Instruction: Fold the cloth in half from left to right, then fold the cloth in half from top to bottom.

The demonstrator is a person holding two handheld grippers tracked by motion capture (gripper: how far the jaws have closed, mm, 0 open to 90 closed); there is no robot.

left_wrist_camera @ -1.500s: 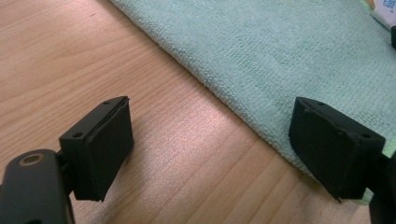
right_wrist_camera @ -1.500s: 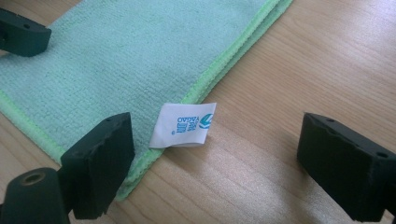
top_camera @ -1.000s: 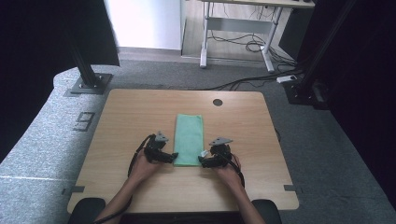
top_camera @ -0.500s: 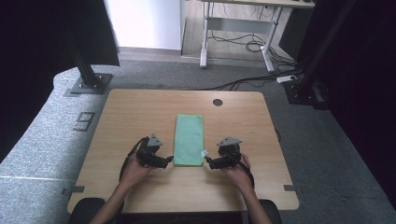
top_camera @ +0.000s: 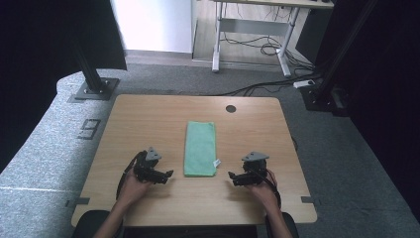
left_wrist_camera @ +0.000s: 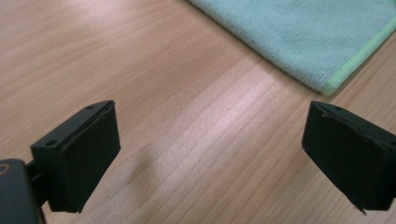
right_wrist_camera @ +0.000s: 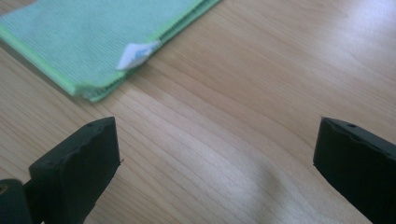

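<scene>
Both claws stand wide open with nothing between their jaws, which have just been opening. From above, the left claw point(top_camera: 167, 174) rests low over the table point(top_camera: 148, 124) just left of the cloth's near end, and the right claw point(top_camera: 232, 177) sits a little apart from that end on the other side. They point inward at each other across the cloth.

Lying flat in the middle of the table, the green cloth point(top_camera: 200, 148) is folded into a long narrow strip running away from the person. A small white tag point(top_camera: 217, 162) sticks out at its near right corner. In the left gripper view the cloth point(left_wrist_camera: 308, 37) lies beyond the jaws, its pale edge clear of both pads. The right gripper view shows stacked layers at the cloth's point(right_wrist_camera: 88, 42) corner, with the tag point(right_wrist_camera: 136, 53) curling up from them.

Judging by the neat strip and the two empty claws drawn back to either side, a fold looks finished and released. If another fold is wanted, the next move calls for both claws to return to the near end, pinch all layers at the two corners together, and carry them toward the far end.

Little stands in the way. A round cable hole point(top_camera: 231, 108) lies past the cloth's far end, off to the right. The floor point(top_camera: 346, 148) beyond holds desk legs and cables, well apart.
</scene>
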